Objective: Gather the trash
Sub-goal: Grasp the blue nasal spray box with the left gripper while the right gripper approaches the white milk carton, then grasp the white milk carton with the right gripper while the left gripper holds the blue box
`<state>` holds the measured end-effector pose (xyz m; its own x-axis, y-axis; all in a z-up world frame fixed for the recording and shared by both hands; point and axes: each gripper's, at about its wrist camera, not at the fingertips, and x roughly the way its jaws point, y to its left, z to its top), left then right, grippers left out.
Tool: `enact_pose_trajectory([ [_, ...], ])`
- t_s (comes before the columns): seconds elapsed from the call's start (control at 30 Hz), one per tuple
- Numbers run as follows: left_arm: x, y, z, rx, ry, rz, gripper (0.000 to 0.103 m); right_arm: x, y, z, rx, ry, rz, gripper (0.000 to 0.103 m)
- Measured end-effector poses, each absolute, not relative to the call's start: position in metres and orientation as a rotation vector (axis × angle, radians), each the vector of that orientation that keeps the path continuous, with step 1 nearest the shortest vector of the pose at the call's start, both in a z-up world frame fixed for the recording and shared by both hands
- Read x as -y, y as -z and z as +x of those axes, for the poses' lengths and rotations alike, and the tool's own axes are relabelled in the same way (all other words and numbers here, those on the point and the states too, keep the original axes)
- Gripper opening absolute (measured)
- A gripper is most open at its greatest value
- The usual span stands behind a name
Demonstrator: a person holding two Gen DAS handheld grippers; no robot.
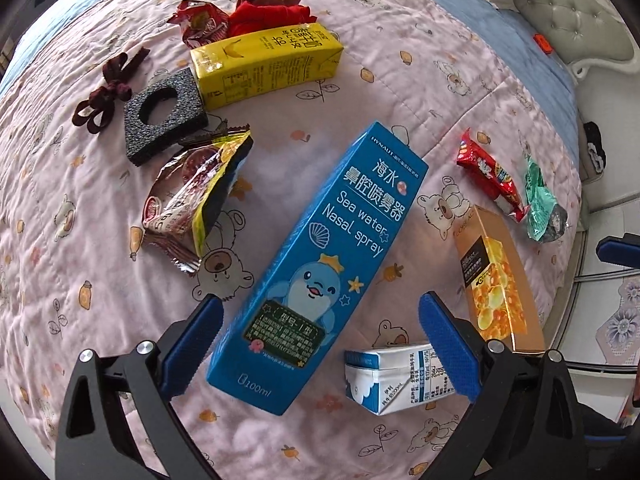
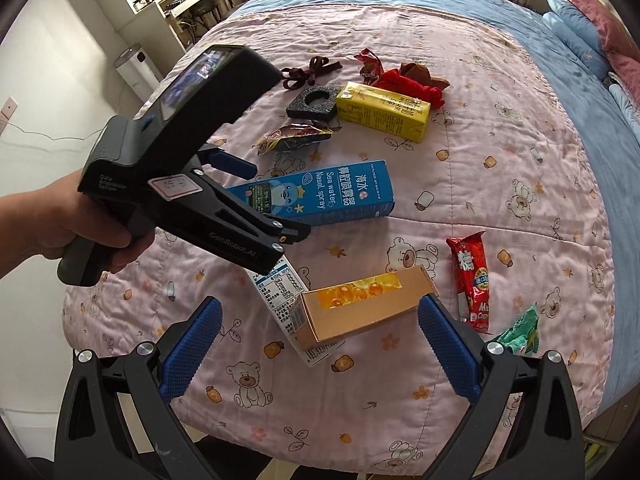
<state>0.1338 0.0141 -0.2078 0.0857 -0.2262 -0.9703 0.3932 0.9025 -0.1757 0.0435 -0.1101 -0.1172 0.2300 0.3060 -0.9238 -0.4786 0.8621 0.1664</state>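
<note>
A blue nasal spray box [image 1: 320, 264] lies flat on the pink quilt [image 1: 80, 240]. My left gripper [image 1: 320, 304] is open, its blue fingers standing on either side of the box's near end without touching it. The right wrist view shows the same left gripper [image 2: 264, 200], held in a hand, over the blue box [image 2: 348, 196]. My right gripper [image 2: 320, 308] is open above a gold box [image 2: 360, 308], which rests on a white milk carton [image 2: 280, 292]. Nothing is held.
Spread on the quilt are a yellow drink carton [image 1: 268, 60], black foam with a hole [image 1: 166, 116], a crumpled snack wrapper [image 1: 192, 200], a red candy wrapper [image 2: 470, 276], a green wrapper [image 2: 516, 336], red cloth [image 1: 272, 12] and a dark ribbon [image 1: 108, 88]. Pillows [image 2: 580, 28] lie far right.
</note>
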Motion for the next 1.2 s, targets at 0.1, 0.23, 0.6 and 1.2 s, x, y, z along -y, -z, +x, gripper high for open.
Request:
enact_pose_trajectory([
  [0.1, -0.012, 0.221, 0.14, -1.452, 0.471, 0.159, 0.075, 0.106, 0.12, 0.044, -1.22, -0.56, -0.173, 0.094],
  [0.23, -0.014, 0.234, 0.146, -1.489, 0.488, 0.141, 0.06, 0.1, 0.122, 0.047, -1.209, -0.58, -0.187, 0.094],
  [0.6, -0.045, 0.218, 0.134, -1.443, 0.506, 0.032, 0.051, 0.072, 0.135, 0.061, -1.219, -0.701, -0.264, 0.091],
  [1.2, -0.123, 0.194, 0.067, -1.402, 0.434, -0.118, 0.049, 0.015, 0.209, 0.068, -1.395, -0.786, -0.548, 0.041],
])
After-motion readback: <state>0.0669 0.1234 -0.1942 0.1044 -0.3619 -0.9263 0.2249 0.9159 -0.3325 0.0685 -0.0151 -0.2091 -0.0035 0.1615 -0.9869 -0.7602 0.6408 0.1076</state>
